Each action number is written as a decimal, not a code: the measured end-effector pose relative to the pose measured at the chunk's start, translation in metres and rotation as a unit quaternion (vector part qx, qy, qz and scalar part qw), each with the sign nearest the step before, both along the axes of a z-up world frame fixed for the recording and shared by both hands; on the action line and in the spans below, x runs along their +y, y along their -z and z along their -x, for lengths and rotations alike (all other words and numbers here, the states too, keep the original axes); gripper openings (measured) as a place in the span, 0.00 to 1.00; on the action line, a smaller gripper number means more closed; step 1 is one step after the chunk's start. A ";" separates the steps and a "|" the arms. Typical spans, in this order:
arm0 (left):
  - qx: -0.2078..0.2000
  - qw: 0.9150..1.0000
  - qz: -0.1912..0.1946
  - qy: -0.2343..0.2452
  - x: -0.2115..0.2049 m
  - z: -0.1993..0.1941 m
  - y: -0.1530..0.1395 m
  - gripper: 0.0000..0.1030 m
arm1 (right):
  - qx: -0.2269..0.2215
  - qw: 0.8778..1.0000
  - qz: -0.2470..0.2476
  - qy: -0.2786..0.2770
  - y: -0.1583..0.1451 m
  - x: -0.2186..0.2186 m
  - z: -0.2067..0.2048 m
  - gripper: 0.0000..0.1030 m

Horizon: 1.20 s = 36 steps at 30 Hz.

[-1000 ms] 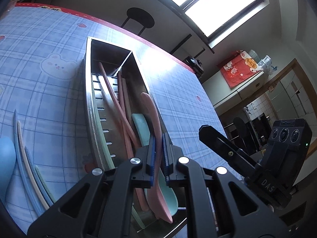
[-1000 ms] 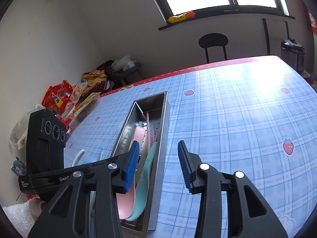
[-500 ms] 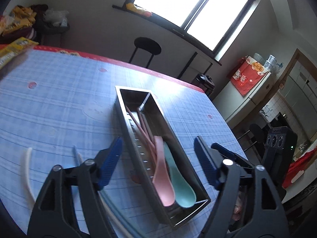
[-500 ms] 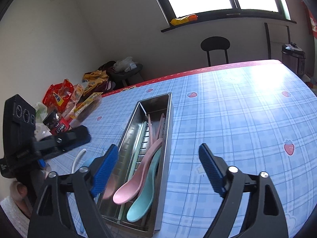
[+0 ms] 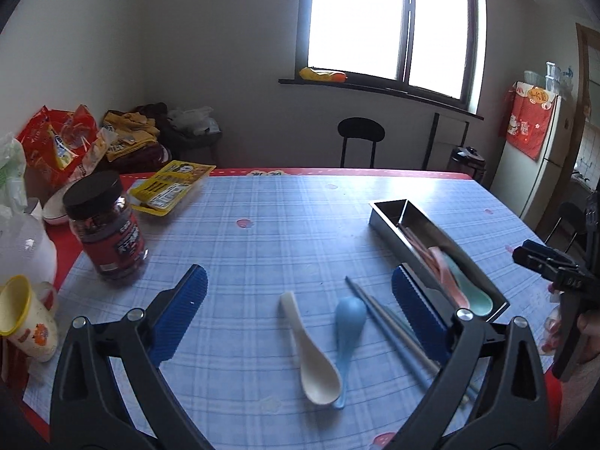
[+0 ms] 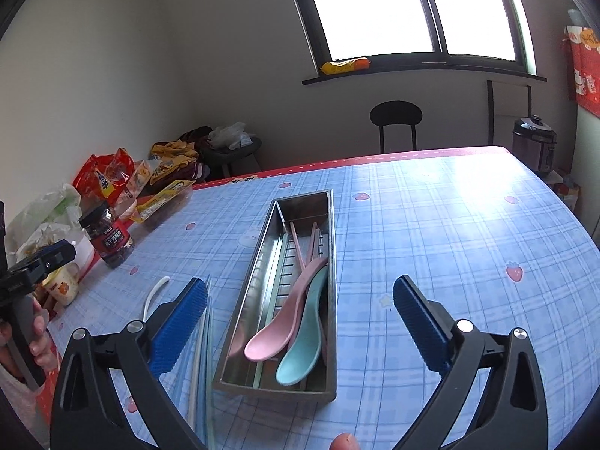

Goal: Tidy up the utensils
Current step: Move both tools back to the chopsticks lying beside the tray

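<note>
Blue checked cloth covers the table [image 5: 270, 247], and on it the steel tray [image 6: 330, 225] already holds a pink spoon [image 6: 279, 333], a mint spoon [image 6: 305, 348] and several chopsticks lying along its length. A second ago the left hand-held gripper [image 5: 298, 315] was pinched on the pink spoon down inside that tray; now that spoon lies free there beside the mint one, so this delivery looks finished. Its jaws are opening, wide apart, with nothing held, and the view has swung away from the tray toward what is left. Between its blue pads, on the cloth, lie a cream spoon [image 5: 313, 352] and a light blue spoon [image 5: 348, 332] with their ends overlapping, and a bundle of blue-grey chopsticks [image 5: 390, 332] just beside the tray's near end. The right hand-held gripper [image 6: 300, 322] has also spread from a half-closed stance, its jaws opening and empty, hovering over the tray's near end. My judgement: roughly half the utensils are stowed, and the cream or blue spoon is the likely next pick. Farther out stand a dark-lidded jar [image 5: 107, 230], a yellow cup [image 5: 26, 322] and snack packets [image 5: 170, 187]
</note>
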<state>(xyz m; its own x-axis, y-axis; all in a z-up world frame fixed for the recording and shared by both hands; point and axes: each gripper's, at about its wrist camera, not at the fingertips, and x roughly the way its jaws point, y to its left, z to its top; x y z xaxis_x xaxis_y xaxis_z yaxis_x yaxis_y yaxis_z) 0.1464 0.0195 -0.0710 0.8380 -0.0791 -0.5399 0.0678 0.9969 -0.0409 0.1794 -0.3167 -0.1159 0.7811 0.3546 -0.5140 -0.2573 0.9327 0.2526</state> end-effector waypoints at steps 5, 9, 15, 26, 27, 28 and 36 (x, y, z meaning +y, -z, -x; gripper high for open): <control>0.015 1.000 0.009 -0.002 0.018 0.024 0.026 0.94 | 0.024 1.000 -0.007 0.000 0.012 0.011 0.022 0.94; 0.024 0.999 0.019 0.017 0.014 0.037 0.046 0.94 | 0.041 0.999 -0.002 -0.020 0.022 0.026 0.036 0.93; 0.038 0.998 0.008 0.058 -0.013 0.044 0.065 0.77 | 0.064 0.995 0.054 -0.053 0.036 0.054 0.051 0.63; 0.080 0.988 0.021 0.127 -0.056 0.035 0.077 0.40 | 0.090 0.986 0.108 -0.089 0.059 0.082 0.061 0.18; 0.082 0.988 0.018 0.131 -0.060 0.034 0.079 0.39 | 0.092 0.986 0.109 -0.090 0.061 0.082 0.061 0.17; 0.084 0.987 0.014 0.133 -0.064 0.032 0.080 0.38 | 0.095 0.985 0.110 -0.092 0.063 0.083 0.060 0.15; 0.105 0.986 0.028 0.127 -0.069 0.019 0.093 0.37 | 0.096 0.981 0.112 -0.125 0.066 0.090 0.062 0.15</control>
